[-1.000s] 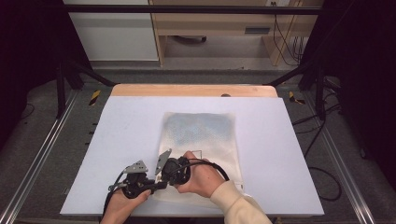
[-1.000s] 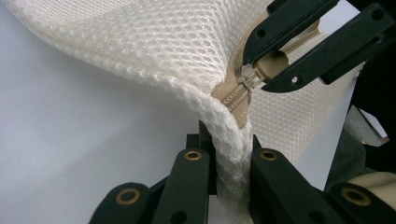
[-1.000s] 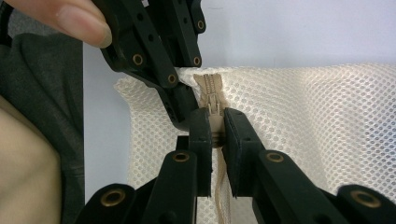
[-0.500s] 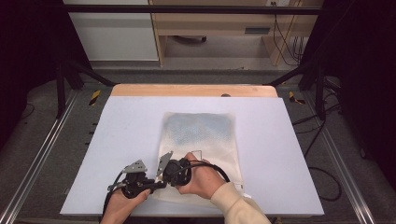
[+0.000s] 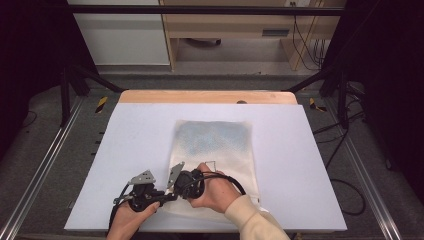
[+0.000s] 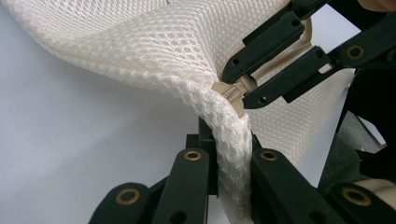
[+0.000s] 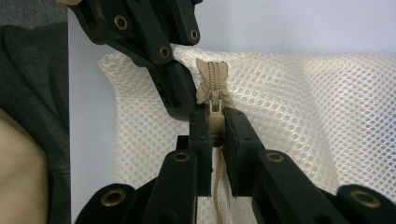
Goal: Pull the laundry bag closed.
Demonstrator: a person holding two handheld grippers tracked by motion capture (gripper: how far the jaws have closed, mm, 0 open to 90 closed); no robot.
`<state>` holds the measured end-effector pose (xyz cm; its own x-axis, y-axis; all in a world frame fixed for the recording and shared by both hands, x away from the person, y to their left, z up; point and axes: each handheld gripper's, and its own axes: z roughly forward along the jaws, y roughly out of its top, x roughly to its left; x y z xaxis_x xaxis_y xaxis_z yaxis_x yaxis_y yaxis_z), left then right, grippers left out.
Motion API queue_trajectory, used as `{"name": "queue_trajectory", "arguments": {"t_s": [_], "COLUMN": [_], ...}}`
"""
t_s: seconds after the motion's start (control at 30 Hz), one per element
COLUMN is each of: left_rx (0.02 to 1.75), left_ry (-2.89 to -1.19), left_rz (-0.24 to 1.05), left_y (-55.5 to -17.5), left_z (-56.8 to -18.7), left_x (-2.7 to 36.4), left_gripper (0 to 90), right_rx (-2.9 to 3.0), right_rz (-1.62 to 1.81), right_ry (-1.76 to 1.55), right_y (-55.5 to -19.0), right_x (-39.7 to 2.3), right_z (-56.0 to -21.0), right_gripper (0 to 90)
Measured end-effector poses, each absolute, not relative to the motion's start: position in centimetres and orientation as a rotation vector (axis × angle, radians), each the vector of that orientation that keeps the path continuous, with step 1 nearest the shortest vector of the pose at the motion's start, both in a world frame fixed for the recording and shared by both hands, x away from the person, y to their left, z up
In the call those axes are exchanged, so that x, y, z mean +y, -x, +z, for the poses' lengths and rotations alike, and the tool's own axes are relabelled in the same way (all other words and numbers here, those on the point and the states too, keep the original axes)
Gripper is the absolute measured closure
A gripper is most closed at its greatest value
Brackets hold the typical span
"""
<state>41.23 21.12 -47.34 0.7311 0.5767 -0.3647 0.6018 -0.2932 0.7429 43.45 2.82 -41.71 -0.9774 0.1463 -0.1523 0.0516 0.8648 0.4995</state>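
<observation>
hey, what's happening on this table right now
A person is working on a white mesh zipper bag lying on the table with a gripper in each hand. The left gripper is clamped on the bag's corner edge, next to the zipper's end. The right gripper is pinching the tan zipper pull. It looks set up to run the zipper along while the left one holds the fabric taut.

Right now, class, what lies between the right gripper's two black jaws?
In the right gripper view, the tan zipper pull of the white mesh bag sits pinched between the right gripper jaws, just below the zipper's end.
</observation>
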Motion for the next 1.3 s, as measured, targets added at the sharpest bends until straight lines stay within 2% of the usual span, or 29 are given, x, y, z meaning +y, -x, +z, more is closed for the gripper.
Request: {"name": "queue_trajectory", "arguments": {"t_s": [0.3,0.47,0.57,0.63,0.77,0.87,0.9,0.93,0.97,1.3], "left_rx": [0.895,0.885,0.873,0.875,0.868,0.876,0.876,0.881,0.881,0.895], "left_ry": [-1.979,-2.006,-2.003,-1.987,-1.983,-1.982,-1.987,-1.983,-1.990,-1.988], "left_rz": [-0.035,-0.014,-0.019,-0.006,-0.019,-0.044,-0.055,-0.066,-0.049,-0.038], "left_y": [-41.2,-41.2,-41.1,-41.0,-41.0,-41.0,-41.0,-40.9,-40.9,-41.0], "left_z": [-47.5,-47.6,-47.6,-47.4,-47.1,-47.1,-47.0,-47.0,-46.8,-46.7], "left_x": [21.1,20.8,20.7,21.0,21.4,21.5,21.5,21.5,21.5,21.7], "left_gripper": [86.4,76.6,74.9,66.3,65.5,68.0,74.9,74.9,80.8,83.7], "right_rx": [2.846,2.844,2.849,2.846,2.847,2.844,2.846,2.846,2.846,2.840], "right_rz": [0.765,0.813,0.818,0.804,0.806,0.803,0.798,0.798,0.787,0.763], "right_ry": [-0.164,-0.179,-0.183,-0.188,-0.193,-0.192,-0.185,-0.185,-0.180,-0.182], "right_y": [-43.2,-42.9,-43.0,-43.2,-43.3,-43.2,-43.2,-43.2,-43.2,-43.2], "right_x": [2.6,2.1,2.1,2.2,2.2,2.3,2.3,2.3,2.4,2.4], "right_z": [-41.7,-41.5,-41.5,-41.5,-41.6,-41.6,-41.6,-41.6,-41.8,-42.3], "right_gripper": [82.5,82.5,82.5,82.5,82.4,82.4,82.4,82.4,82.4,82.5]}}
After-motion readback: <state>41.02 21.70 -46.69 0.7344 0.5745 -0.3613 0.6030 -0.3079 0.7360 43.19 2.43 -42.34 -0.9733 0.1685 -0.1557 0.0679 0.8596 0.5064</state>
